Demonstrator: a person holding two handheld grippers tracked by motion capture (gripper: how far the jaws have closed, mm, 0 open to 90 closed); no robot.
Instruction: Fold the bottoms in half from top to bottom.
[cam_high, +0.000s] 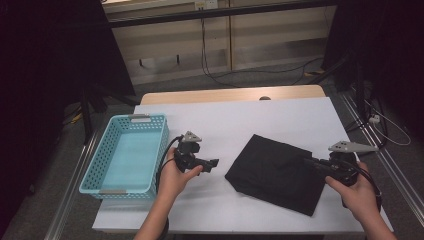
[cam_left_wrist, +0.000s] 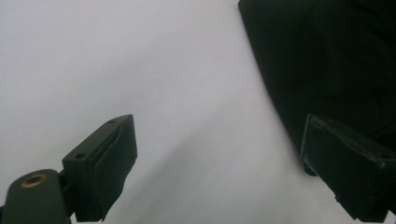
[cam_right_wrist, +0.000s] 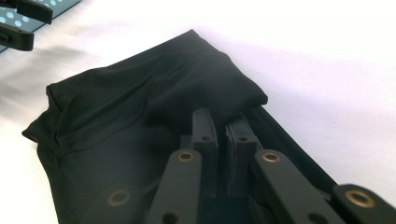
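Black cloth (cam_high: 277, 172) is lying folded on the right half of the worktop (cam_high: 280, 117), and I am pinching its near right edge with the right gripper (cam_right_wrist: 223, 133), jaws clenched on a fold so I can lift or turn it over, I judge. My left gripper (cam_high: 212, 164) is hovering just beside the cloth's left edge, jaws spread wide with nothing between them, ready to take the other side. A light blue basket (cam_high: 95, 170) is waiting at the left, probably for the cloth. White sheeting is covering the worktop; cables are trailing across the grey floor (cam_high: 260, 80) beyond.
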